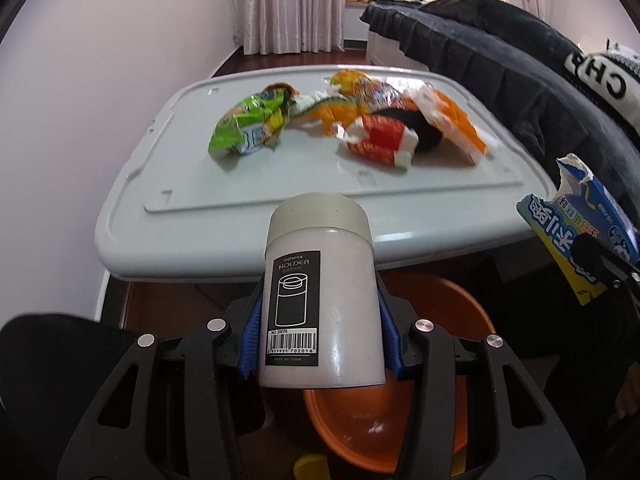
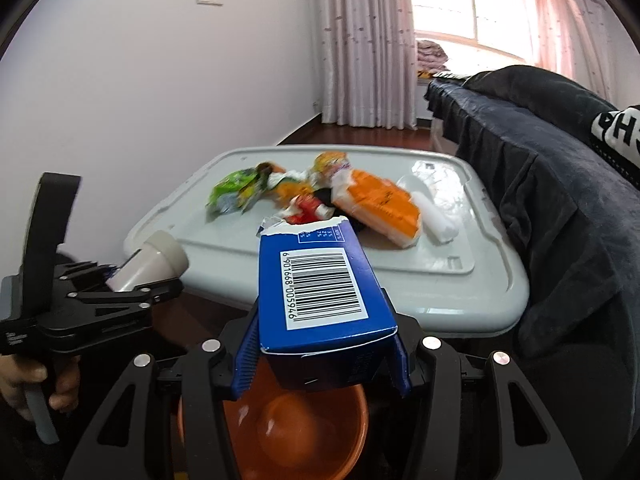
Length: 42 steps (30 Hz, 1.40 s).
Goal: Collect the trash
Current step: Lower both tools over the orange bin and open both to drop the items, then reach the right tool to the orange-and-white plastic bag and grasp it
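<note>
My left gripper (image 1: 320, 336) is shut on a white toothpick holder (image 1: 320, 300) with a beige cap, held over an orange basin (image 1: 400, 432). It also shows in the right wrist view (image 2: 148, 268). My right gripper (image 2: 322, 356) is shut on a torn blue carton (image 2: 320, 288) with a barcode, above the same basin (image 2: 296, 436). The carton also shows in the left wrist view (image 1: 580, 224). On the grey lid (image 1: 160, 168) lie a green wrapper (image 1: 248, 124), an orange pack (image 1: 452, 120) and a red wrapper (image 1: 380, 140).
A dark blanket (image 1: 500, 60) covers a bed to the right of the lid. A white wall stands to the left. Pink curtains (image 2: 368, 40) and a window are at the back. A white plastic piece (image 2: 436, 216) lies on the lid's right side.
</note>
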{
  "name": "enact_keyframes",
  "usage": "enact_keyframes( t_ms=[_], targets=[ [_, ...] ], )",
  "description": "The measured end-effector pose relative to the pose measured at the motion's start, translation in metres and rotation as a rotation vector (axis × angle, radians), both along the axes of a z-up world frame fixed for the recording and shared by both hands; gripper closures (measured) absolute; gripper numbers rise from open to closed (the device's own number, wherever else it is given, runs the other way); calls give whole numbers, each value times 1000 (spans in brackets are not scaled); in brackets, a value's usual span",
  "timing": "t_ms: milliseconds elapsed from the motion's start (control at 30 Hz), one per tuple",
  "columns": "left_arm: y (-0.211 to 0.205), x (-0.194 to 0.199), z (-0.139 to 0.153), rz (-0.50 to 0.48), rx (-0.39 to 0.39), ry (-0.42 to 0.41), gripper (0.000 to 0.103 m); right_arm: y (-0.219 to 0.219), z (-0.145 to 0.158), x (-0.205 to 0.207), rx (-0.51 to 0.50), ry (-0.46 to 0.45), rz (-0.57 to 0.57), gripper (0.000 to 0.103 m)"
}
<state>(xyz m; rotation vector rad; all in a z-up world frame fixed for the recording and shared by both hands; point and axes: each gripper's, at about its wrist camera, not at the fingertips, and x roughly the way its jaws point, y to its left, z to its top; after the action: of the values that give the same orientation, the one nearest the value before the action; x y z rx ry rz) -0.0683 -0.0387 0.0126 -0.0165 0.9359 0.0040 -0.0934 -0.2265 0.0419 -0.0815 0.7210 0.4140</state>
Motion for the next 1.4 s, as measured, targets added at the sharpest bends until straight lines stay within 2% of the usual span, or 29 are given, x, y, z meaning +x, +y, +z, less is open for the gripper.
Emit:
enact_keyframes(
  t_ms=[133, 400, 700, 733, 800, 833, 867, 1400],
  targets=[
    [-6, -15, -15, -23, -6, 41, 57, 6, -10, -16, -38, 25, 37, 51],
    [-14, -8, -60, -63, -30, 220, 57, 15, -48, -6, -81, 184, 51, 51],
    [-18, -6, -72, -69, -19, 291, 56, 25, -69, 2, -104, 295, 89, 49],
    [-19, -6, -73, -62, -5, 296, 56, 24, -71, 3, -112, 301, 83, 38],
    [-17, -3, -75, -50, 5, 303, 49, 22, -68, 1, -105, 291, 75, 32],
    [-15, -3, -75, -44, -1, 298, 42, 21, -67, 1, -99, 286, 73, 32],
    [-14, -3, -73, -39, -4, 292, 39, 19, -65, 1, -94, 280, 68, 32],
    [-7, 1, -67, -20, -65, 262, 38, 8, -58, 9, -39, 260, 18, 32]
  ],
)
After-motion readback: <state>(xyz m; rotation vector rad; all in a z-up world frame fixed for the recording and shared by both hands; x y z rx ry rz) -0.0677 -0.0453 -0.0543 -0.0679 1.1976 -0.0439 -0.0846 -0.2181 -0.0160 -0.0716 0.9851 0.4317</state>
